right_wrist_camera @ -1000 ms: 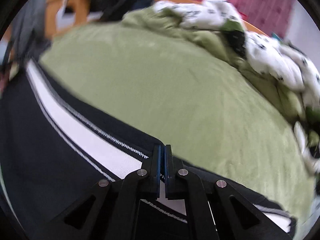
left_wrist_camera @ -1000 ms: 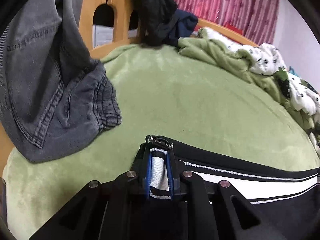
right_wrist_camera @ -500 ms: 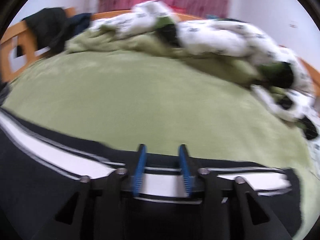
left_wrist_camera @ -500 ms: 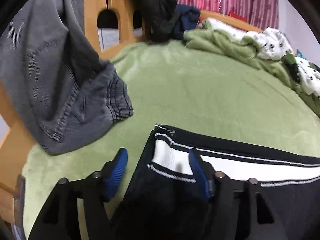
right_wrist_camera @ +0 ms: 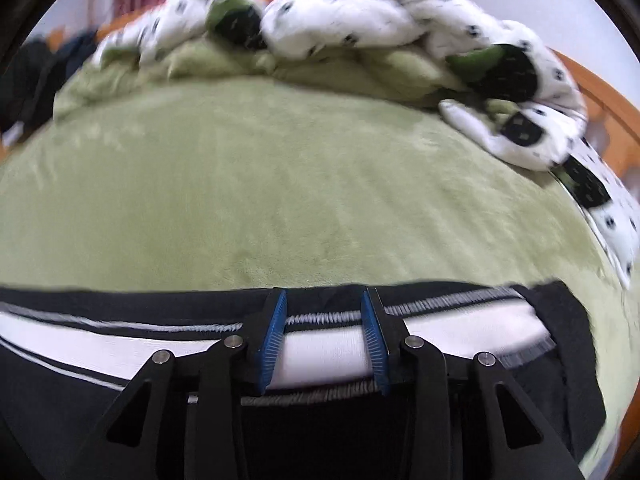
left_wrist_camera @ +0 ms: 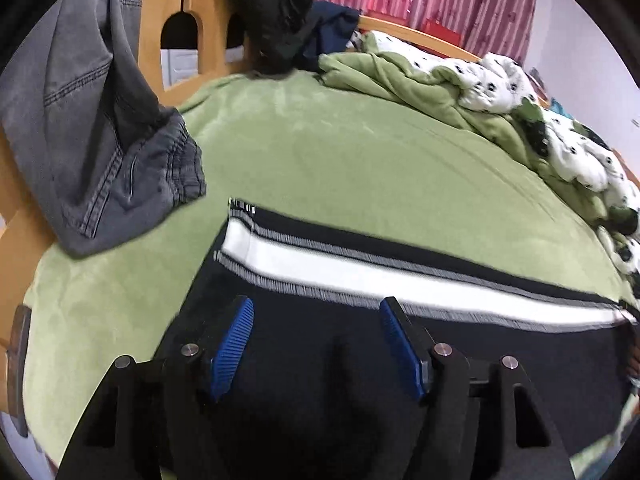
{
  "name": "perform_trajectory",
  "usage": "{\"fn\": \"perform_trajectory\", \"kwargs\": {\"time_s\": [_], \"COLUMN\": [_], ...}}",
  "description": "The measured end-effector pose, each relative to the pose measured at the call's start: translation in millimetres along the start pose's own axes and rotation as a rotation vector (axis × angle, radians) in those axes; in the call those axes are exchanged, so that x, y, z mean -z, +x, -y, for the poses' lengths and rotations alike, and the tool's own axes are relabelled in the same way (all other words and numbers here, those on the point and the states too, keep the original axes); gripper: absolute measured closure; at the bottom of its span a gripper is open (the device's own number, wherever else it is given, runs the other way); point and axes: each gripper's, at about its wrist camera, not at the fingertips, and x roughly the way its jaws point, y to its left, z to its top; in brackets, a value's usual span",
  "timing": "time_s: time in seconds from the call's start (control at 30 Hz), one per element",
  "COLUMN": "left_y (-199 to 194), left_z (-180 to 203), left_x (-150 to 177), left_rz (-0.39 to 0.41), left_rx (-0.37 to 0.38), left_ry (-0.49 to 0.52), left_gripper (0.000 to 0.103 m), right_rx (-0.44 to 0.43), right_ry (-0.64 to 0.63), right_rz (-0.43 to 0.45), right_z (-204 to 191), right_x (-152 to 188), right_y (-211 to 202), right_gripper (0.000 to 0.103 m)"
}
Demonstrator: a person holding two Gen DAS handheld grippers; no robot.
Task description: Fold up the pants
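Observation:
Black pants [left_wrist_camera: 320, 360] with a white side stripe [left_wrist_camera: 360, 272] lie flat along the near edge of a green bed [left_wrist_camera: 360, 152]. My left gripper [left_wrist_camera: 316, 340] is open wide and empty, just above the black cloth near the pants' left end. In the right wrist view the pants [right_wrist_camera: 320, 432] lie with their right end at the lower right. My right gripper [right_wrist_camera: 324, 332] is open over the white stripe [right_wrist_camera: 324, 350], its blue pads [right_wrist_camera: 274, 332] on either side of it, holding nothing.
Grey jeans [left_wrist_camera: 92, 120] hang over the wooden bed frame [left_wrist_camera: 160, 40] at the left and rest on the bed. Dark clothes [left_wrist_camera: 280, 12] lie at the far end. A rumpled green and white spotted duvet [right_wrist_camera: 360, 40] is piled along the far right side.
Both grippers were shut on the striped edge of the pants a second ago. Both have opened, let go and drawn back slightly. The pants now lie flat on the bed.

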Motion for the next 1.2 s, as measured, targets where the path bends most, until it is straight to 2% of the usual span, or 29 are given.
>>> {"fn": "perform_trajectory", "kwargs": {"time_s": [0.03,0.07,0.17,0.3,0.4,0.5,0.53,0.63,0.7,0.77,0.83,0.93,0.97,1.0,1.03,1.07,1.13,1.2], "left_y": [-5.9,-15.3,-38.5,-54.9,-49.4,-27.1,-20.6,-12.5,-2.3,6.8,15.1,26.3,24.3,21.1,17.4,9.3,-4.5,-24.4], "left_z": [-0.8,-3.9,-15.6,-42.7,-63.4,-74.4,-75.1,-78.8,-91.3,-104.8,-111.5,-108.5,-106.0,-103.2,-98.0,-84.5,-67.2,-34.0], "left_x": [4.3,11.5,30.6,64.0,98.1,123.7,126.5,121.5,112.2,102.5,90.2,66.4,57.8,51.2,43.1,31.4,20.8,5.0], "left_rz": [-0.006,-0.017,-0.045,-0.075,-0.114,-0.134,-0.122,-0.017,0.026,0.035,0.047,-0.004,-0.002,-0.002,-0.004,0.002,0.017,0.049], "left_rx": [0.007,0.023,0.090,0.159,0.251,0.343,0.351,0.365,0.353,0.345,0.311,0.192,0.175,0.156,0.124,0.066,0.020,-0.023], "left_ry": [-0.003,-0.014,-0.033,-0.121,-0.214,-0.300,-0.313,-0.346,-0.424,-0.498,-0.548,-0.547,-0.537,-0.507,-0.454,-0.356,-0.247,-0.099], "left_gripper": [0.040,0.040,0.040,0.040,0.040,0.040,0.040,0.040,0.041,0.047,0.048,0.060,0.070,0.077,0.090,0.090,0.091,0.092], "right_rx": [-0.017,-0.033,-0.122,-0.126,-0.133,-0.213,-0.235,-0.262,-0.258,-0.245,-0.233,-0.227,-0.229,-0.227,-0.225,-0.226,-0.230,-0.217], "right_ry": [0.040,0.075,0.114,0.053,0.003,-0.034,-0.040,-0.045,-0.049,-0.055,-0.066,-0.067,-0.068,-0.066,-0.065,-0.065,-0.065,-0.069], "right_rz": [0.018,0.030,0.043,0.062,0.047,0.009,0.001,-0.010,-0.014,-0.034,-0.055,-0.062,-0.065,-0.064,-0.059,-0.056,-0.040,-0.017], "right_z": [2.3,1.7,-8.3,-40.1,-66.7,-92.0,-99.0,-119.4,-129.3,-135.2,-138.6,-140.0,-139.2,-137.4,-134.9,-133.4,-126.4,-118.5], "right_x": [2.5,4.6,10.7,26.3,42.6,57.6,61.7,73.9,80.7,86.1,87.8,89.5,89.5,89.7,90.0,90.6,91.9,92.9], "right_y": [-12.5,-26.8,-68.7,-120.1,-144.6,-159.5,-162.7,-168.5,-167.8,-164.2,-160.9,-160.6,-160.4,-161.1,-162.3,-163.6,-167.8,-171.1], "right_gripper": [0.050,0.047,0.046,0.046,0.046,0.046,0.046,0.046,0.046,0.046,0.046,0.046,0.046,0.046,0.046,0.046,0.046,0.046]}}
